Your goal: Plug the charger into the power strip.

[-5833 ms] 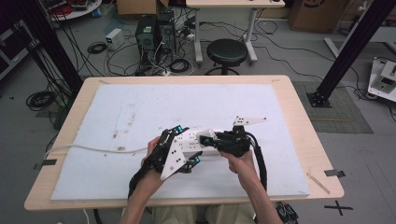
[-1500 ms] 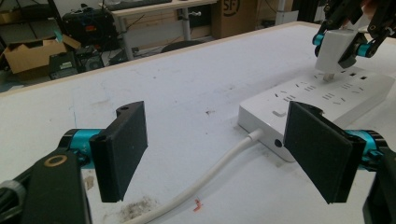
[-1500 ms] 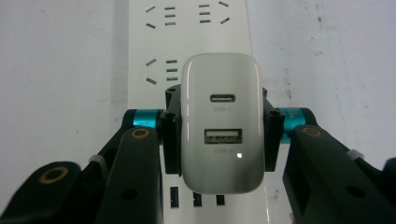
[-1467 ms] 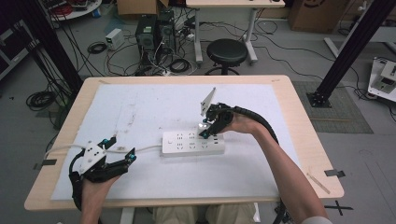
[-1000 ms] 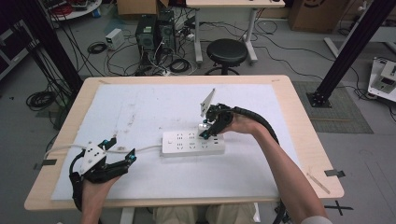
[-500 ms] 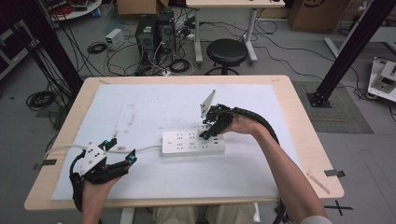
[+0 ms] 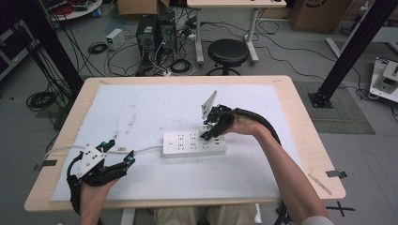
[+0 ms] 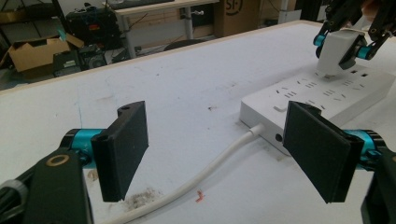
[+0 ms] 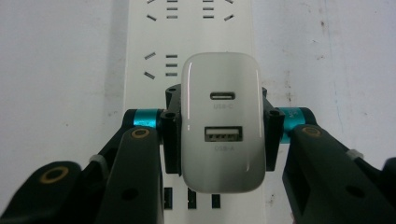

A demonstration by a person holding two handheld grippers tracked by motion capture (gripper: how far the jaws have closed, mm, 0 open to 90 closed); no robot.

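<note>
Item, nearest the person's edge of the table (image 7: pixel 300 98): left gripper (image 7: pixel 123 154), resting low on the white mat (image 7: pixel 155 105) at the front left corner, jaws spread wide with nothing between them; in the left gripper view the two black pads (image 8: pixel 122 149) stand well apart over bare mat.

Item: white cord (image 8: pixel 205 175), running across the mat from the left gripper's side to the near end of the power strip.

Item, mid-table: white power strip (image 7: pixel 187 144), lying flat and lengthwise across the mat, rows of sockets facing up.

Item, at the strip's right end: right gripper (image 7: pixel 210 132), pointed down, clenched on a white USB charger (image 9: pixel 222 123). The pads press its two flat sides. The charger's face shows one small oval port above one wider rectangular port. It sits upright directly over the strip's sockets; whether its pins are seated I cannot tell.

Item, beyond the table: black stool (image 7: pixel 228 51), computer tower (image 7: pixel 147 32), loose floor cables.
</note>
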